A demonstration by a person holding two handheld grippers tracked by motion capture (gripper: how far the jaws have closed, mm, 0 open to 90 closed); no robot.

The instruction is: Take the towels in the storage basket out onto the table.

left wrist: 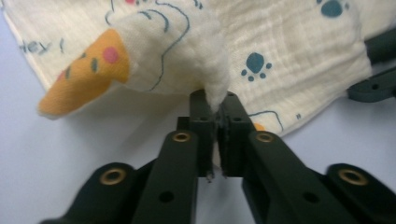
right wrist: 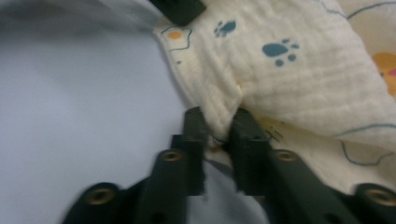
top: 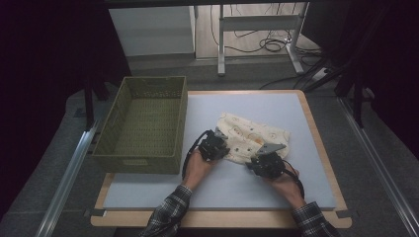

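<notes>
A cream cloth [top: 254, 134] printed with blue paw marks and an orange figure lies crumpled on the pale blue mat [top: 247, 187]. My left gripper [top: 221, 141] sits at its near left edge. In the left gripper view the cloth [left wrist: 196, 51] is pinched between the jaws of that gripper [left wrist: 215, 103], which are shut on a raised fold. My right gripper [top: 261, 159] is at the cloth's near right edge. Its jaws [right wrist: 219, 122] clamp a fold of the cloth [right wrist: 299, 79] with a narrow gap between them.
An olive green perforated basket [top: 143, 123] stands on the left of the mat, close beside my left hand. The mat rests on a wooden board [top: 326, 163]. Cables and a metal frame [top: 262, 29] lie on the floor beyond the table.
</notes>
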